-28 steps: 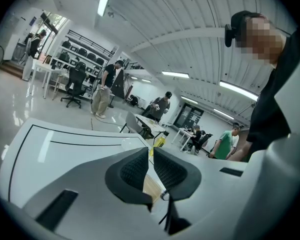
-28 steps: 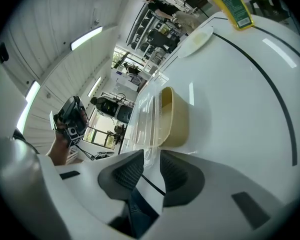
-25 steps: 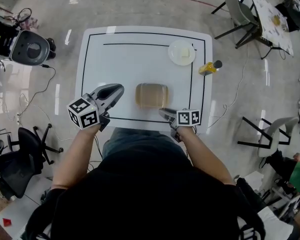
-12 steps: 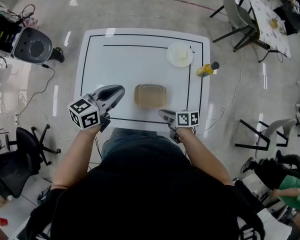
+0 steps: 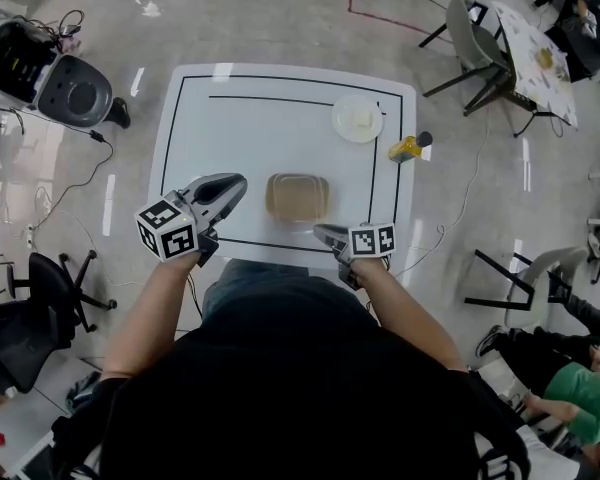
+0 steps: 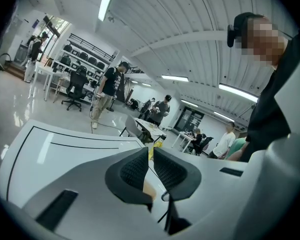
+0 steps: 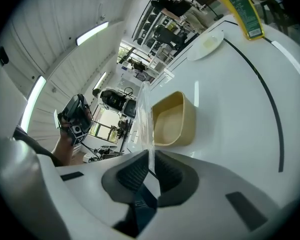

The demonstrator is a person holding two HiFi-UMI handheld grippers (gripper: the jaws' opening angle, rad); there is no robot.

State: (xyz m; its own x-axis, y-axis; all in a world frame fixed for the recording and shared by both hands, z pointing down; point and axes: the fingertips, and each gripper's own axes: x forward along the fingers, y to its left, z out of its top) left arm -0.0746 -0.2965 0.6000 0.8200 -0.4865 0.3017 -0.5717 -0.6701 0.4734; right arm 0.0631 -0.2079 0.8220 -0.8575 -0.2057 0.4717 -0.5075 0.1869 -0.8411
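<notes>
The left tongs (image 6: pixel 150 151), jaws together on nothing, above a white table (image 6: pixel 65 136).

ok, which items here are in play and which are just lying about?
In play:
- clear lid, pinched in the right gripper
- beige container, open on the table

Lying about:
- plate
- yellow bottle
- left gripper, shut, empty

Clear lid (image 7: pixel 144 124), lower edge hidden in right claw (image 7: pixel 151 170); yellow bottle (image 7: pixel 238 9) cut off above.
</notes>
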